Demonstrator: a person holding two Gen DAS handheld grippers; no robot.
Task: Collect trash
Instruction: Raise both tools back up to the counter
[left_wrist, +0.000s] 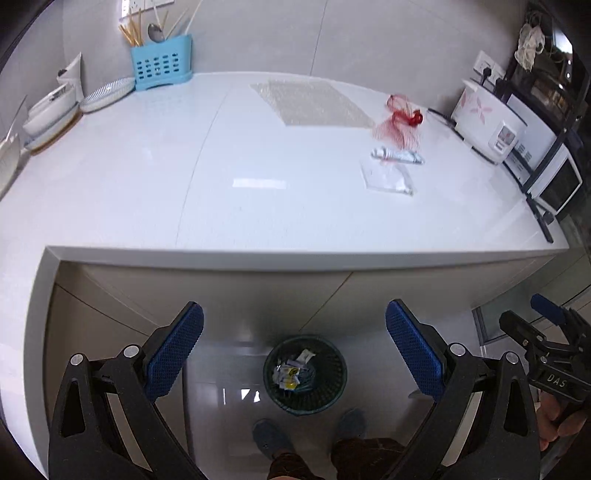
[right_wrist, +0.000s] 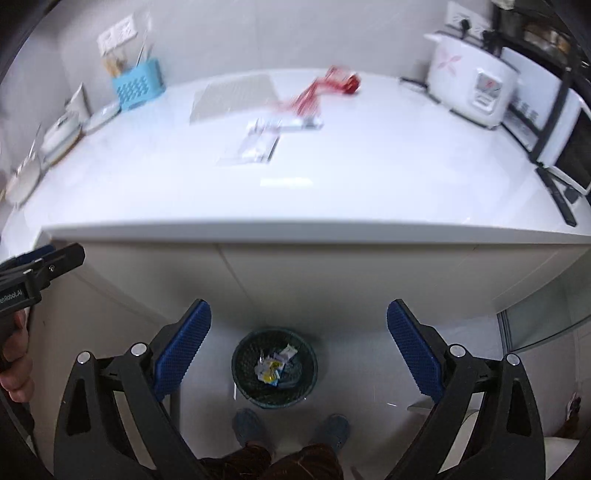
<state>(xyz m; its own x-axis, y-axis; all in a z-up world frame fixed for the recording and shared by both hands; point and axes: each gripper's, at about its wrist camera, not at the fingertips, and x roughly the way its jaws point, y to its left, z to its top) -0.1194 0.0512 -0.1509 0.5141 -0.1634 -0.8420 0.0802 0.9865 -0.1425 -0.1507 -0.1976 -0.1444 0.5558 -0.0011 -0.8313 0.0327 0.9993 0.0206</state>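
Both grippers, left (left_wrist: 294, 339) and right (right_wrist: 299, 338), hung with fingers apart above the bin (left_wrist: 305, 374); wrappers (left_wrist: 391, 168) lay on the worktop (left_wrist: 258, 206).

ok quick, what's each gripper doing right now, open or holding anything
Left gripper: open, holding nothing, above the trash bin.
Right gripper: open, holding nothing.

Both wrist cameras are hanging in front of the white counter (left_wrist: 280, 192), above its near edge, tilting forward and down. The left view is sitting slightly left, catching the right gripper (left_wrist: 546, 325) at its right border. Both are sharing the counter top, the mesh bin (right_wrist: 275, 367) on the floor below, and the feet.
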